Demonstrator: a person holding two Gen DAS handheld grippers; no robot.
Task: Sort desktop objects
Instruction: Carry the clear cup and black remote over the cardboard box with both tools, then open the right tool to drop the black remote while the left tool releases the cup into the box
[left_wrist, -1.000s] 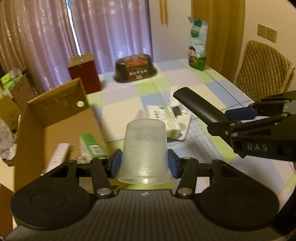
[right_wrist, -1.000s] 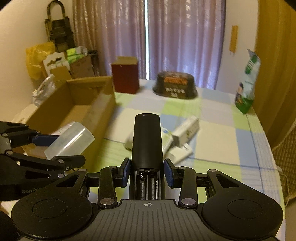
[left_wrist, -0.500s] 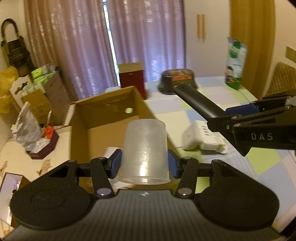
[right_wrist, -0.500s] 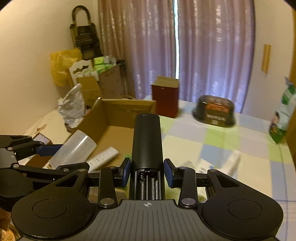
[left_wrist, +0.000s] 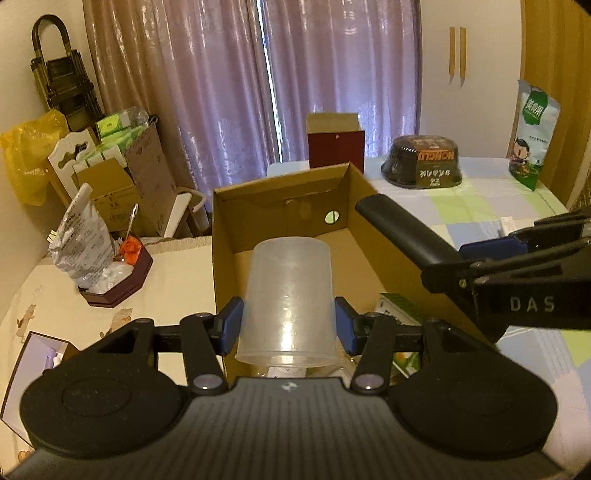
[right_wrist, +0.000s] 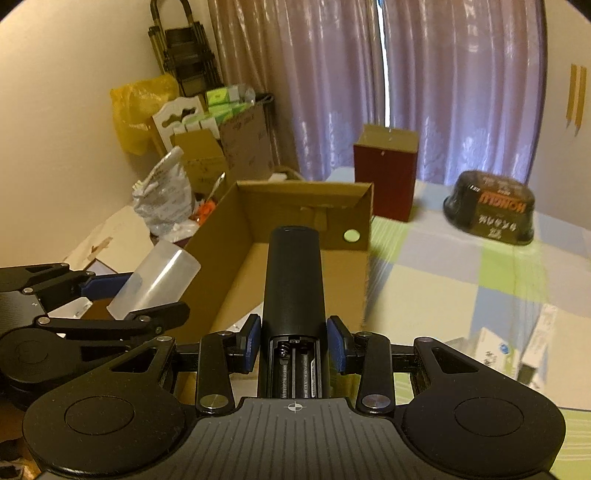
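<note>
My left gripper (left_wrist: 288, 328) is shut on a clear plastic cup (left_wrist: 288, 295), held bottom forward above the near end of an open cardboard box (left_wrist: 284, 195). My right gripper (right_wrist: 294, 341) is shut on a black remote (right_wrist: 293, 280) with its battery bay open; it points over the same cardboard box (right_wrist: 303, 195). In the left wrist view the remote (left_wrist: 402, 232) and right gripper (left_wrist: 491, 254) reach in from the right over the box's right wall. In the right wrist view the cup (right_wrist: 155, 284) and left gripper (right_wrist: 122, 291) sit at the left. A green packet (left_wrist: 402, 310) lies inside the box.
On the checked tablecloth (right_wrist: 461, 266) stand a dark red box (right_wrist: 386, 177), a black noodle bowl (right_wrist: 493, 212) and a green snack bag (left_wrist: 532, 133). White packets (right_wrist: 513, 347) lie at the right. A tray with a foil bag (left_wrist: 88, 254) sits left of the box.
Both grippers have swung left from over the table to above the cardboard box, each keeping its grip, the left on the cup and the right on the remote.
</note>
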